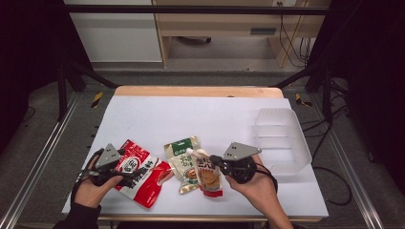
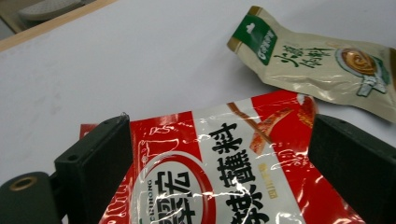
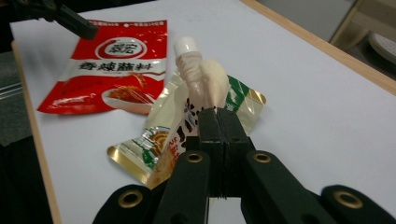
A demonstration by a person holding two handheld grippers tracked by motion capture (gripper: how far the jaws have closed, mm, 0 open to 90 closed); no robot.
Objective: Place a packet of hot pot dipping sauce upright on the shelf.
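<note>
A red sauce packet [image 1: 138, 174] lies flat at the front left of the white table [image 1: 200, 119]. My left gripper [image 1: 125, 177] stands open over the packet's near end, one jaw on each side of the red packet [image 2: 224, 177], pads not pressing. My right gripper [image 3: 218, 114] is shut on the upper part of a spouted pouch [image 3: 205, 79] with a white cap, just below the spout. The pouch [image 1: 206, 174] hangs over a beige and green packet [image 1: 182, 160], which rests on the table beneath it.
A clear plastic tub [image 1: 282, 138] stands at the right side of the table. The table's wooden far edge [image 1: 198, 90] runs along the back. The beige and green packet [image 2: 322, 65] lies beyond the red one in the left gripper view.
</note>
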